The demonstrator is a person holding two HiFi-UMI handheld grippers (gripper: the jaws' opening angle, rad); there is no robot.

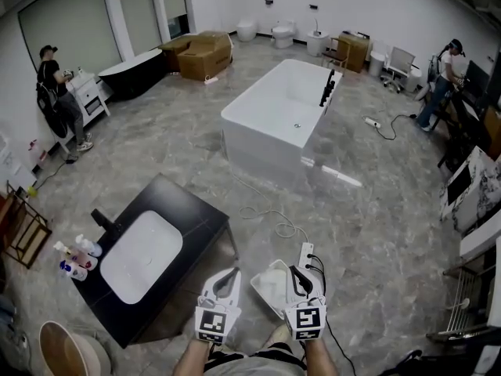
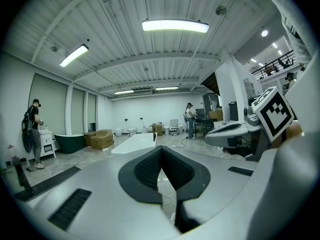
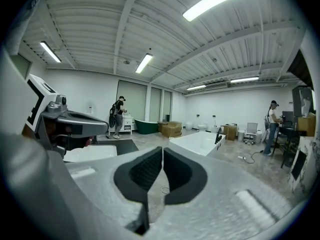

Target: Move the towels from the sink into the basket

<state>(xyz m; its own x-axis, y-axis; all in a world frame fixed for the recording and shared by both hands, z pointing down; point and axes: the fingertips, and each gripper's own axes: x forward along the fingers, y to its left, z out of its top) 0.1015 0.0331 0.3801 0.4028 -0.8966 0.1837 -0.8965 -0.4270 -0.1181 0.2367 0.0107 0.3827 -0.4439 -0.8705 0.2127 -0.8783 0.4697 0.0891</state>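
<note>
Both claws were closed with nothing in them. The left gripper (image 2: 161, 153) had its dark pads pressed together on air, and the right gripper (image 3: 163, 151) the same. They hung near the person, to the right of the sink (image 1: 145, 255). No towel could be made out in its white basin, nor in the basket (image 1: 48, 337) at the near left. A towel would likely be soft, light and limp — best pinched at a raised fold.
</note>
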